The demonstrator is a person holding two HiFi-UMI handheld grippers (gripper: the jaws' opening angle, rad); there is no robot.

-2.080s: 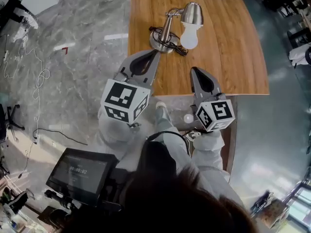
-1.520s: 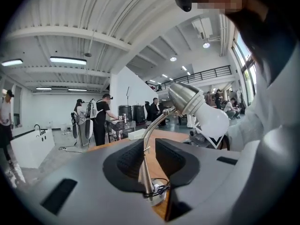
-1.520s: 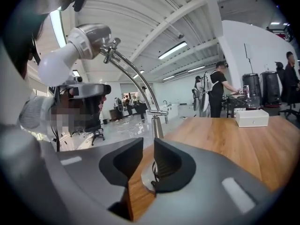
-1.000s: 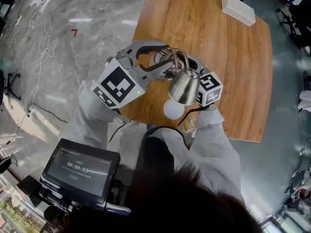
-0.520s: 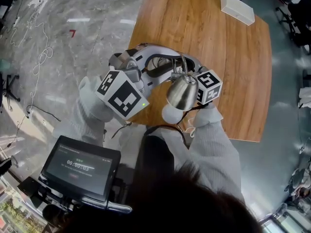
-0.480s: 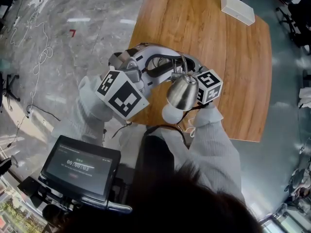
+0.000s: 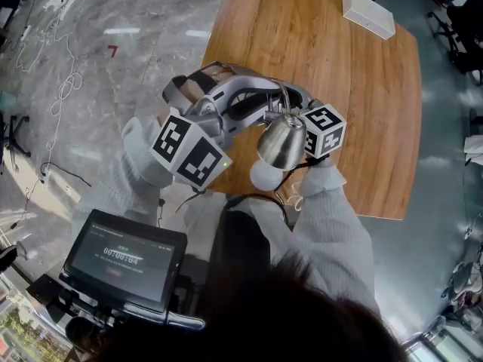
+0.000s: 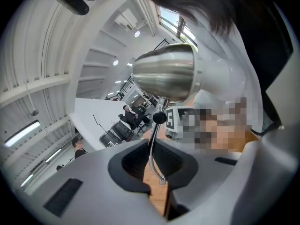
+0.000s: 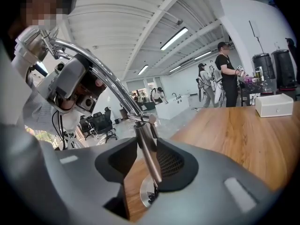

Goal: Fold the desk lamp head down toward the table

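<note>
Brushed-steel lamp head (image 7: 281,143) is seen raised above the wooden table (image 7: 324,59), over its near left corner, with the white bulb (image 7: 263,176) turned toward the near edge. Left gripper (image 8: 151,143): jaws are closing and are nearly together, with the lamp's thin curved arm (image 8: 151,156) caught between the tips, just below the black knob (image 8: 160,117) under the head. Right gripper (image 9: 146,142): jaws are set against both sides of the upright post (image 9: 149,161), a little above the round base (image 9: 146,197), which is planted on the wood close to the left edge. From the joint at the post's top the chrome arm is seen bent over. White box (image 7: 368,13) is placed at the far right corner, well apart from the lamp. Grey stone floor (image 7: 113,66) is noted beyond the left edge. Dark screen (image 7: 124,261) is seen off the table, on the near left side in the head view.
</note>
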